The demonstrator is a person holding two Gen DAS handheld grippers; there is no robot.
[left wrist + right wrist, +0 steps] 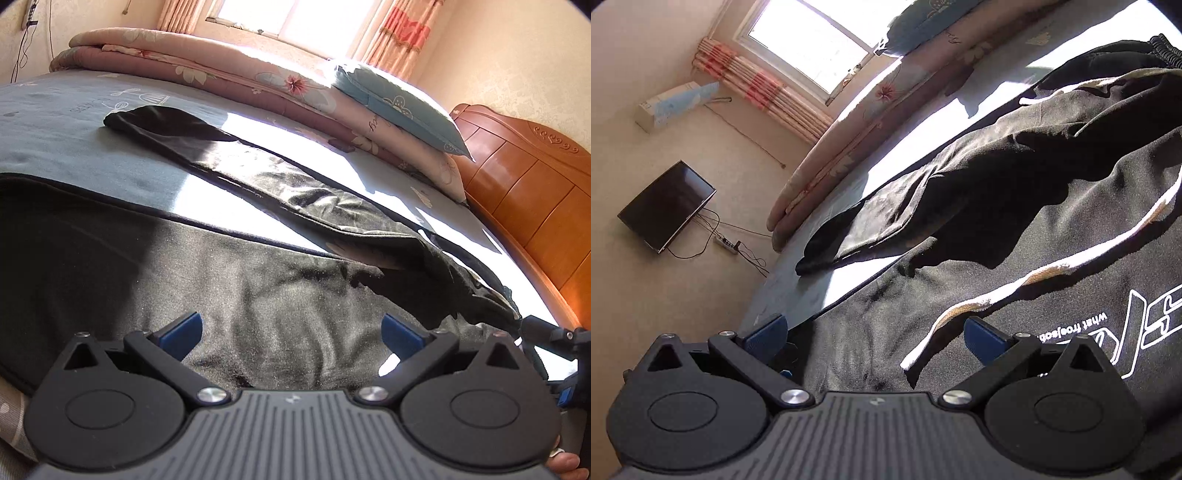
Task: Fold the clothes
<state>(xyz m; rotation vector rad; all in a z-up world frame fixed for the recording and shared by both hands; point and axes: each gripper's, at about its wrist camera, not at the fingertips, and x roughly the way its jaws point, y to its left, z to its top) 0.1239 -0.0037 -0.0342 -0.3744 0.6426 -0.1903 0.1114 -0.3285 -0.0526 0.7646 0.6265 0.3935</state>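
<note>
Looking along both grippers, we are seeing the black hoodie (258, 295) lying flat on the bed (92, 147), directly under and ahead of us. We are keeping the left gripper (291, 330) wide apart and empty above the body of the hoodie. The right gripper (875, 334) is also spread wide, holding nothing, above the printed front (1108, 332). The long sleeve (207, 155) is stretching away from the body toward the far left, with its cuff (122, 120) well apart from both grippers. We are judging that the left gripper is nearer to it, so reaching along this sleeve seems its job.
</note>
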